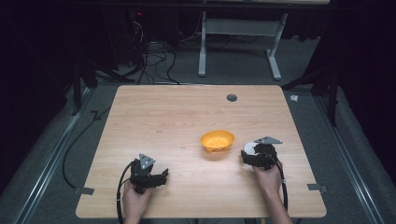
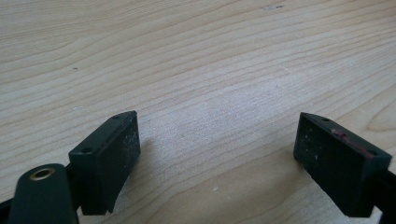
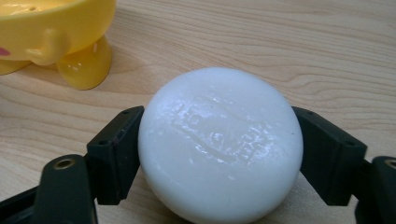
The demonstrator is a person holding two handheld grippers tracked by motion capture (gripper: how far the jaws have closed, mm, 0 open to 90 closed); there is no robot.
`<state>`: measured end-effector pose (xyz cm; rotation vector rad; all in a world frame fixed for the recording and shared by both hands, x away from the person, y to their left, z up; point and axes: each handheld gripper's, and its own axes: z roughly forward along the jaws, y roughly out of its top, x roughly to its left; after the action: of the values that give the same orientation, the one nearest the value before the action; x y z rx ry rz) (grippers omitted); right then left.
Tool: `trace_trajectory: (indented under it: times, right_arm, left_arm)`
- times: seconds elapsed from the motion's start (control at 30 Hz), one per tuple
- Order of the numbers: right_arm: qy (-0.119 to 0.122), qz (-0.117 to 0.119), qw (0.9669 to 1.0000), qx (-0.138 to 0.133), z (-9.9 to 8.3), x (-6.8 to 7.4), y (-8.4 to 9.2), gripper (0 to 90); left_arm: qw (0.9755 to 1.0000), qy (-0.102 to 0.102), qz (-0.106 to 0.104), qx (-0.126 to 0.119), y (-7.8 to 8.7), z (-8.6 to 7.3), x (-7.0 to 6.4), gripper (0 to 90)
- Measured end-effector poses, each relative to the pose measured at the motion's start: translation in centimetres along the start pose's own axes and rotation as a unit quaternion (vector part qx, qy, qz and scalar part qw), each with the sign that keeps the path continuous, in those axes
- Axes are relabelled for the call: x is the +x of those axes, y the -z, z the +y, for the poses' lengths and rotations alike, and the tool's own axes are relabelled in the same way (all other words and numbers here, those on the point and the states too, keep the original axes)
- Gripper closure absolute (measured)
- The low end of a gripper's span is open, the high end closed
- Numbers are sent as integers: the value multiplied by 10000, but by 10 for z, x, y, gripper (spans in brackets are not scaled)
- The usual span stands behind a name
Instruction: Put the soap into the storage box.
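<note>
A round white bar of soap (image 3: pixel 219 144) with a raised stamp on top sits between the black jaws of my right gripper (image 3: pixel 217 116), and both pads press on its sides. From above, the soap (image 1: pixel 250 149) shows as a white patch at the tip of the right gripper (image 1: pixel 246 156), just right of a yellow footed bowl (image 1: pixel 217 140). The same bowl (image 3: pixel 56 32) stands close at the upper left in the right gripper view. My left gripper (image 2: pixel 217 126) rests low over bare wood with its jaws wide apart and nothing between them; from above, the left gripper (image 1: pixel 163 176) lies near the table's front left.
The wooden table (image 1: pixel 177 116) has a dark grommet hole (image 1: pixel 231 97) near its far edge. Cables trail from both grippers off the front edge. Behind the table stand a white desk frame (image 1: pixel 238 42) and floor cables.
</note>
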<state>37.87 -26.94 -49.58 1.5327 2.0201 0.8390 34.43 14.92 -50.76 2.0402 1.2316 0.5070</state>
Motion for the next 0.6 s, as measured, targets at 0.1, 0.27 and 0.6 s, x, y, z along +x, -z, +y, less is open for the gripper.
trace_trajectory:
  times: [0.1, 0.27, 0.6]
  right_arm:
    - [-13, 11, 10000, -31, -1, 0, 0, 241]
    - [38, 29, 10000, -39, -1, 0, 1, 244]
    - [108, 121, 9998, -105, 0, 2, 5, 246]
  left_arm:
    - [10000, 0, 0, 0, 0, 0, 0, 149]
    - [10000, 1, 0, 0, 0, 0, 0, 149]
    - [10000, 0, 0, 0, 0, 0, 0, 149]
